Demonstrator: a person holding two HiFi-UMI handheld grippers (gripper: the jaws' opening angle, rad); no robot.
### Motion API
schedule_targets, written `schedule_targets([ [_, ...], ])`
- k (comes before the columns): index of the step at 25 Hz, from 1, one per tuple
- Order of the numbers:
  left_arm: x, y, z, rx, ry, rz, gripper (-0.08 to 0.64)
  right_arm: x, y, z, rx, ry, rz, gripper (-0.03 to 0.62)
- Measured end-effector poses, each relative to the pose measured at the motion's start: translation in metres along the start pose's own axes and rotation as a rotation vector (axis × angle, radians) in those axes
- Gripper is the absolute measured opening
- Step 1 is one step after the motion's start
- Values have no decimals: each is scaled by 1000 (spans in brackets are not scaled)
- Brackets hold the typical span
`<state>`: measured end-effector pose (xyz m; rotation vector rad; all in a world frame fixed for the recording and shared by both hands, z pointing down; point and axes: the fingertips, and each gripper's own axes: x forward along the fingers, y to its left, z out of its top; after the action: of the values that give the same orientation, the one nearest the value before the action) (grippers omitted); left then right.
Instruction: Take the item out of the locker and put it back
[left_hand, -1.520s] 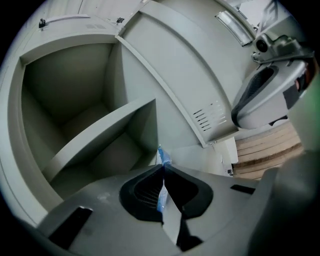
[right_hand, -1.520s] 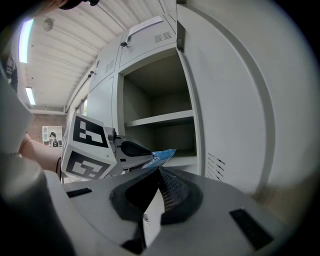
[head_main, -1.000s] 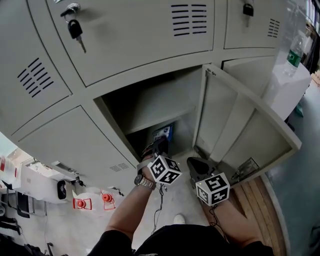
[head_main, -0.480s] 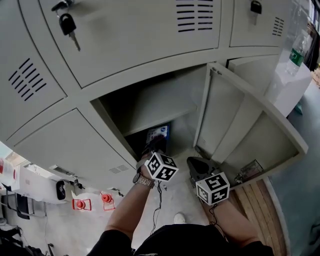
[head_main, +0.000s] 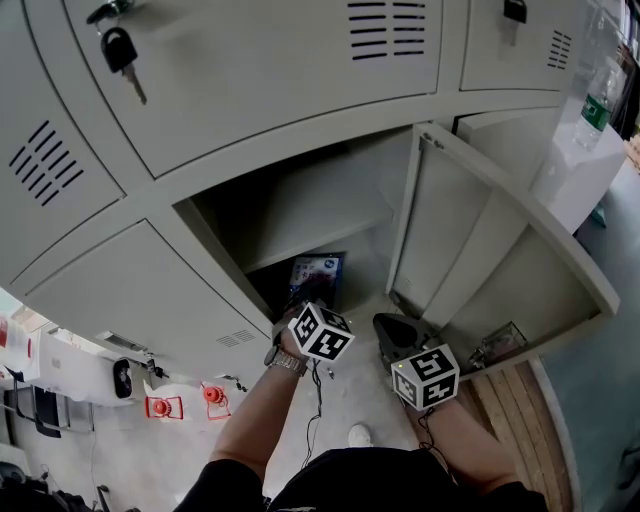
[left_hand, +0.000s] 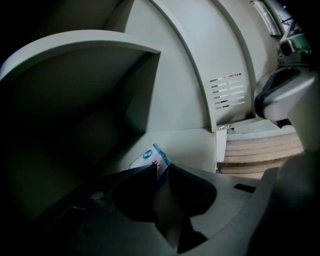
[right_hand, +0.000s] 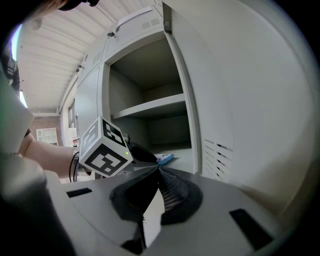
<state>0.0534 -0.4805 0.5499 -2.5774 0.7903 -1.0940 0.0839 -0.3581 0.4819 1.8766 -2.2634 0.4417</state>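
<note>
A blue and white packet lies on the floor of the open locker, under its shelf. My left gripper reaches into the locker mouth. In the left gripper view its jaws have just been opening and stand a little apart. The packet's near edge sits at the gap between the tips, and the pads do not press on it. Outside the locker, by the open door, my right gripper hangs with its jaws meeting at the tips and nothing in them.
The locker door swings out to the right, close beside my right gripper. A shelf divides the locker. Keys hang from the door above. A water bottle stands on a white box at right. Red parts lie on the floor at left.
The left gripper has sunk a little toward the locker floor, and more of the packet shows beyond it. The right gripper has kept still.
</note>
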Motion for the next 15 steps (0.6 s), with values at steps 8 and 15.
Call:
schedule_targets([
  [8,0,-9,1,-49,-22,-85,181,2,1,0,8,-3,9,52],
  [15,-8,-9,7,-80,-59,-79,189,0,4,-1,11,-3,19,52],
])
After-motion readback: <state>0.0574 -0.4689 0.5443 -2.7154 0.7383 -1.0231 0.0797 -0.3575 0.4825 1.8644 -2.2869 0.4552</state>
